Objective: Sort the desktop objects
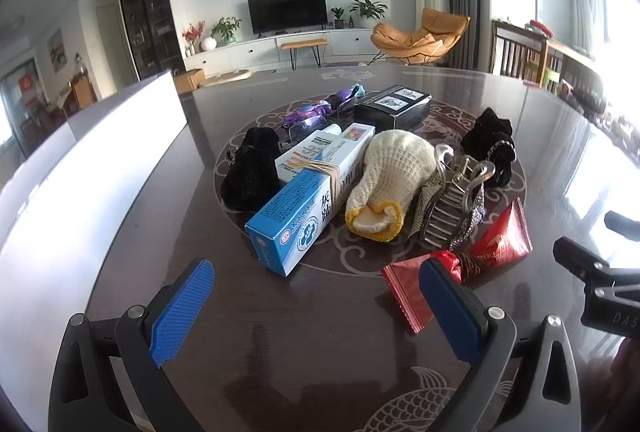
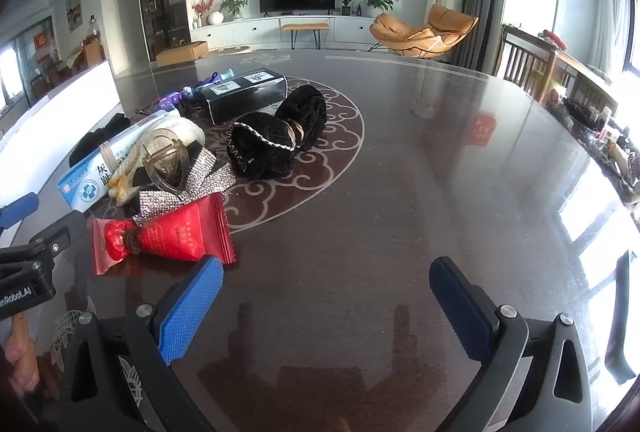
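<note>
Dark, glossy wood of the bench (image 1: 280, 332) under a heap of small goods at its patterned centre. Blue-and-white carton (image 1: 296, 220), banded to a white box, just ahead of the left hand-held gripper (image 1: 316, 308); red foil packet (image 1: 460, 264) partly behind that gripper's right finger, and in the right wrist view just beside the left finger of the right hand-held gripper (image 2: 328, 308). Cream knitted glove (image 1: 384, 179), clear hair claw (image 1: 452, 207), black velvet scrunchies (image 2: 276, 139) and black box (image 2: 244, 95) farther back in the heap. Both hand-held grippers spread wide, gripping nothing, angled down over bare wood. Broad open bench to the right of the heap; white panel (image 1: 80, 167) along the left edge.
</note>
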`<state>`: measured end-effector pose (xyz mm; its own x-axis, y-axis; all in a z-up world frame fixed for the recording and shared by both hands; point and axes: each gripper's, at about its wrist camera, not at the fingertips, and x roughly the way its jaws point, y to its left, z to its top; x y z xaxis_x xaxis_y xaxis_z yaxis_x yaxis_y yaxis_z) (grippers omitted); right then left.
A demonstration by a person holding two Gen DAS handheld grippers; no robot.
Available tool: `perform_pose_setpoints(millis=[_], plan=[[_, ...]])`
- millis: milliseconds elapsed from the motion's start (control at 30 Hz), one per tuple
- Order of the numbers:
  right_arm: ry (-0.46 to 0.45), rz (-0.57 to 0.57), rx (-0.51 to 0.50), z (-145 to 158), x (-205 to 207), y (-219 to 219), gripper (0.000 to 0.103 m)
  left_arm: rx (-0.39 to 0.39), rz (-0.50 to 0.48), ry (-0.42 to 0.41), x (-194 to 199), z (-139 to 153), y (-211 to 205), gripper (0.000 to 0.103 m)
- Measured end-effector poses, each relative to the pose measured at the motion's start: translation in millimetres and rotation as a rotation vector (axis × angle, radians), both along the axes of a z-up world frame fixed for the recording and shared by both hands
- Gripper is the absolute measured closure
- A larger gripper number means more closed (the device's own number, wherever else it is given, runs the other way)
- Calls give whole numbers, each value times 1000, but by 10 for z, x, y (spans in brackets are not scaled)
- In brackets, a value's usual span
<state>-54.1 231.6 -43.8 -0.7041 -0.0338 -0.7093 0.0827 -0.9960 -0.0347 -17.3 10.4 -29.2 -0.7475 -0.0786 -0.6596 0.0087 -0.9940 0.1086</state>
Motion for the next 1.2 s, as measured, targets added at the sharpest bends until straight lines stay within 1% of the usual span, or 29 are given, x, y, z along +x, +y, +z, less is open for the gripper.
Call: perform_pose_setpoints(millis=[100,200,267,333,400,667,967,1200], plan=[[-15,-15,4,-16,-22,7,0,-13,0,-1,-4,5,17,0],[-43,-22,3,-47,-62,15,0,-2,8,-6,-17,-5,-7,0],[-81,-30,-1,-83,-119,25,0,5,16,-12,-23,-7,-27,0],[-150,-34,-15,-152,-217,52,0,6,20,-17,-32,-17,-33,0],[-159,-26,-12,-158,-271,39,0,3,21,-20,-43,-22,-30,0],[-160,102,2,-159,-609,-103,0,-1,29,-29,-71,-55,-36,0],[-160,106,4,-164,-650,-126,0,48,64,-46,-107,-60,-139,0],[-160,106,3,-165,-648,-123,0,12,63,-47,-101,-64,-77,0]])
